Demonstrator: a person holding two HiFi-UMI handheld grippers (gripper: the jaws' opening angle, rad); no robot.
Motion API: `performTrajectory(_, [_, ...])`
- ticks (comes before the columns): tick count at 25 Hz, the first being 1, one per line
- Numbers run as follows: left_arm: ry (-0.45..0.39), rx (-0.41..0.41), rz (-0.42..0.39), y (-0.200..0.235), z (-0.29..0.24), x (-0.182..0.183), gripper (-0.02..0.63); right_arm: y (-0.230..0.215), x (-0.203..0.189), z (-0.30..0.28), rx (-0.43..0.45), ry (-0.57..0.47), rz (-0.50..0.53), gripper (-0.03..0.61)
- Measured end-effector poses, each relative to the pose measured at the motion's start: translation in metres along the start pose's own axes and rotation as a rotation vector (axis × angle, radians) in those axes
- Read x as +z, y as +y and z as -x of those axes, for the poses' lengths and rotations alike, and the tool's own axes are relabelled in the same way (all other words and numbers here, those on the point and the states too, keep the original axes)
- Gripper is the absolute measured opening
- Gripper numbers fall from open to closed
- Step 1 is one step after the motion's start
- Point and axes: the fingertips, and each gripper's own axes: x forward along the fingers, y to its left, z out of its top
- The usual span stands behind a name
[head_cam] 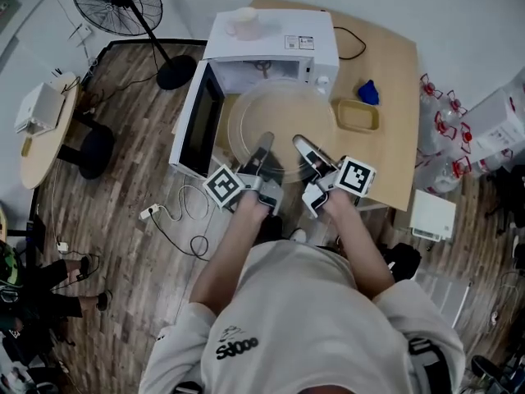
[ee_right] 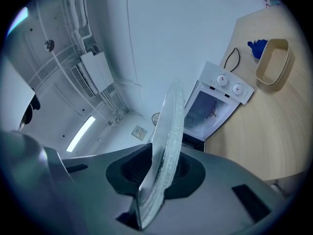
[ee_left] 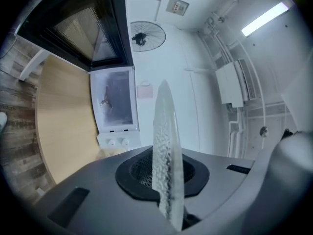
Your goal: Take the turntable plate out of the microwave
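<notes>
The clear glass turntable plate (head_cam: 279,121) is held up in front of the open white microwave (head_cam: 275,43), outside its cavity and above the wooden table (head_cam: 394,64). My left gripper (head_cam: 261,150) is shut on the plate's near rim at the left. My right gripper (head_cam: 305,150) is shut on the rim at the right. In the left gripper view the plate (ee_left: 165,141) stands edge-on between the pads of my left gripper (ee_left: 168,180). The right gripper view shows the same plate (ee_right: 167,136) clamped in my right gripper (ee_right: 154,180). The microwave cavity (ee_left: 117,99) shows its bare drive hub.
The microwave door (head_cam: 197,117) hangs open to the left. A cup (head_cam: 244,23) stands on top of the microwave. A yellow tray (head_cam: 357,115) and a blue object (head_cam: 368,92) lie on the table to the right. A fan (head_cam: 119,2) stands on the floor behind.
</notes>
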Motion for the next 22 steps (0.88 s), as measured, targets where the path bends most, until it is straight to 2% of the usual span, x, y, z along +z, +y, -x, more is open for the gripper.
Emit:
performTrajectory(12, [-0.039,-0.076,-0.080,-0.062,0.024,0.006,0.038,0.060,-0.005,-0.002,0.084,-0.004,0.033,0.036])
performTrajectory(22, [-0.048,-0.097,-0.089,-0.073,0.018,0.004,0.038,0.069,0.006,-0.002,0.101,0.006,0.066,0.035])
